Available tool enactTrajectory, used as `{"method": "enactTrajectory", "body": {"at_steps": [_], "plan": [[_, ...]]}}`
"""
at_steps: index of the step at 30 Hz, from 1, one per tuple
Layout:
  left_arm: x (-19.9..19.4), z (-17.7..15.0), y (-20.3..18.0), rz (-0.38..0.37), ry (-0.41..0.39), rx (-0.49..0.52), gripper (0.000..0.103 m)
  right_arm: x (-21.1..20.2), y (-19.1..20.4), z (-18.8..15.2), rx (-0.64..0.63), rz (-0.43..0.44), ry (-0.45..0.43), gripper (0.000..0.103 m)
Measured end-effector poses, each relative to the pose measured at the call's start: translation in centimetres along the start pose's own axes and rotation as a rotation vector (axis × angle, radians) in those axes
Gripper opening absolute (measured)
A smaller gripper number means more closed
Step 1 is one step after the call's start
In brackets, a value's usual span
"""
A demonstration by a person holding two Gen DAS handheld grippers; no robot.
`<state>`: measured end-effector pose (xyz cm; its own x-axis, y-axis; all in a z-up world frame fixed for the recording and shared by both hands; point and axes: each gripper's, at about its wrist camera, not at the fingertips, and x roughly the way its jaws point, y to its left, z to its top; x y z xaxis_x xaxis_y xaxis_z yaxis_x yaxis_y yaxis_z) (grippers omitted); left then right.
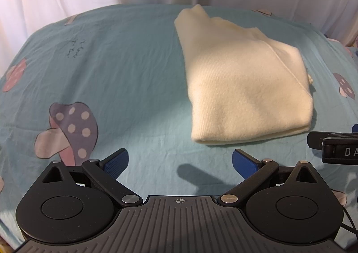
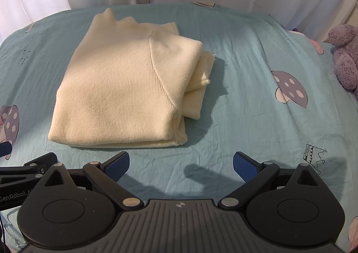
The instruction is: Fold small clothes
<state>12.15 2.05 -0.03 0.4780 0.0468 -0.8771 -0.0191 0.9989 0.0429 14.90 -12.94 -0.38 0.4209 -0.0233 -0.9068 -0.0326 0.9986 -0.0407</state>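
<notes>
A folded cream sweater (image 2: 125, 87) lies on the bed (image 2: 246, 107). The right hand-held gripper (image 2: 181, 164) is wide apart, near its front edge. A purple plush toy (image 2: 345, 56) sits far right.

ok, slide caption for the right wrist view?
Open right hand-held gripper facing a folded cream sweater on a blue bedsheet.

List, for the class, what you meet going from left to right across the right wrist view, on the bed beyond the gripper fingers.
Mushroom print at the left edge → folded cream sweater → purple spotted mushroom print → purple plush toy at the right edge.
</notes>
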Motion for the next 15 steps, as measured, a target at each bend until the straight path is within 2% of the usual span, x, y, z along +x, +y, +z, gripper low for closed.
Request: {"method": "enactTrajectory", "body": {"at_steps": [15], "plan": [[-0.12, -0.02, 0.08, -0.015, -0.014, -0.008, 0.102, 0.19, 0.10, -0.08, -0.001, 0.003, 0.004, 0.099]]}}
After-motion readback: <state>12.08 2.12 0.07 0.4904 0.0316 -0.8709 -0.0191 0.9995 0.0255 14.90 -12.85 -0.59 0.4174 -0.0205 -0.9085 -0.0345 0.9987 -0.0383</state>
